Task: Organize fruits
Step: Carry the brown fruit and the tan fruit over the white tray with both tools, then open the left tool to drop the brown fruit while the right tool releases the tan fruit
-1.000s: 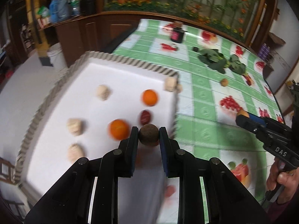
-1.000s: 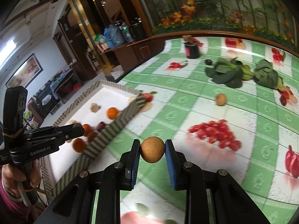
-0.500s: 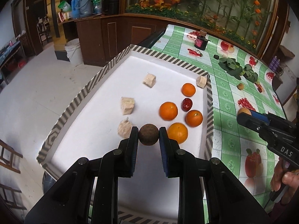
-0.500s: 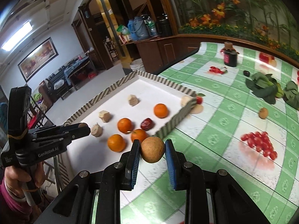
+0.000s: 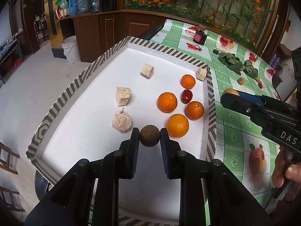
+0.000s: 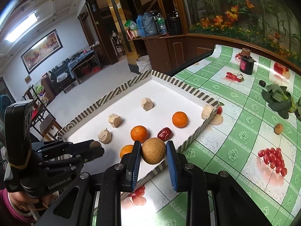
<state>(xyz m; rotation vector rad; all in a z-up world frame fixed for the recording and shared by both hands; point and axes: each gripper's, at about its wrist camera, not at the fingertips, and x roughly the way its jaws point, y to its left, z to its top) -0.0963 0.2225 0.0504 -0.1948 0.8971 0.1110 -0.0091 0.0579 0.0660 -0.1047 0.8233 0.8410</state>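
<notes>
Fingers of the left gripper are clamping a dark brown fruit over the white tray, beside four oranges. Through the right wrist camera, the right gripper is pinching a tan fruit above the tray's striped rim.

Left wrist cam sits above the near end of the striped tray, close, looking steeply down along it toward the far wall. Right wrist cam sits to the tray's right, over its near right corner, facing down & across it toward the room. Both share the tray interior, plus tablecloth beside it.
</notes>
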